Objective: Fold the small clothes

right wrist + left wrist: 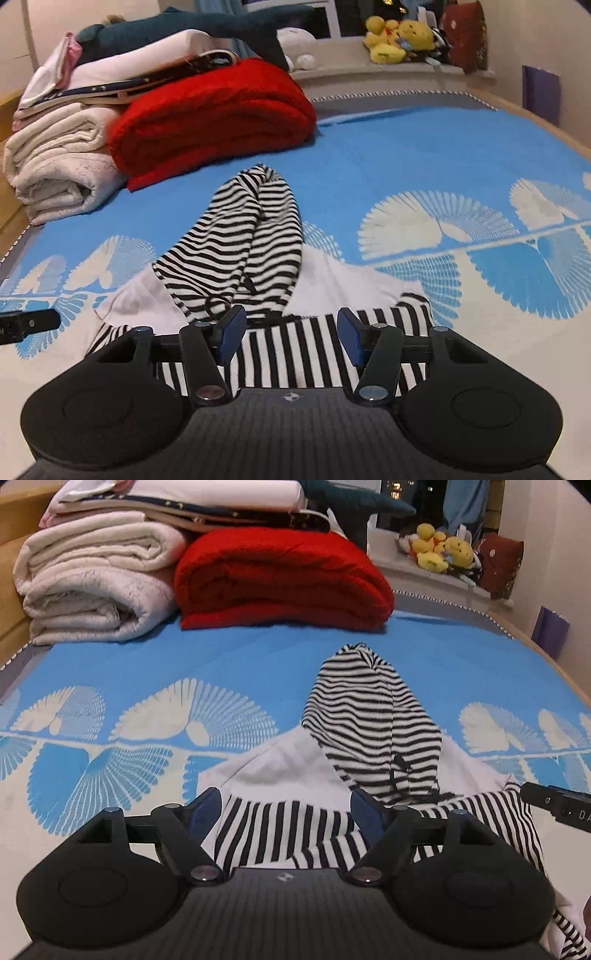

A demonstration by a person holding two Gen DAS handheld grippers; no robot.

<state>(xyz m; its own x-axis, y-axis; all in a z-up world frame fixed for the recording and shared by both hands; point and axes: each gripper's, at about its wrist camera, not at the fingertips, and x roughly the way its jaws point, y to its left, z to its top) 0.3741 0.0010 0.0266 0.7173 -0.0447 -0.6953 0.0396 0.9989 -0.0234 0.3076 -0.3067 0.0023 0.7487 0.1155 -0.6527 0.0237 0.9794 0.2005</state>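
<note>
A small white hooded top (280, 771) with black-and-white striped sleeves and hood lies on the blue patterned bedspread (221, 657). Its striped hood (369, 716) points toward the far blankets, and a striped sleeve is folded across the white body. My left gripper (286, 812) hovers over the near left part of the top, its blue pads wide apart with nothing between them. In the right wrist view the same top (325, 277) lies under my right gripper (291, 338), whose jaws stand apart over the striped sleeve (291, 354) without pressing it.
A folded red blanket (280, 579) and cream blankets (92, 587) with stacked linens are piled at the far side. Yellow plush toys (439, 550) sit on the windowsill. The bed's wooden edge (554, 664) curves along the right. Open bedspread lies left and right of the top.
</note>
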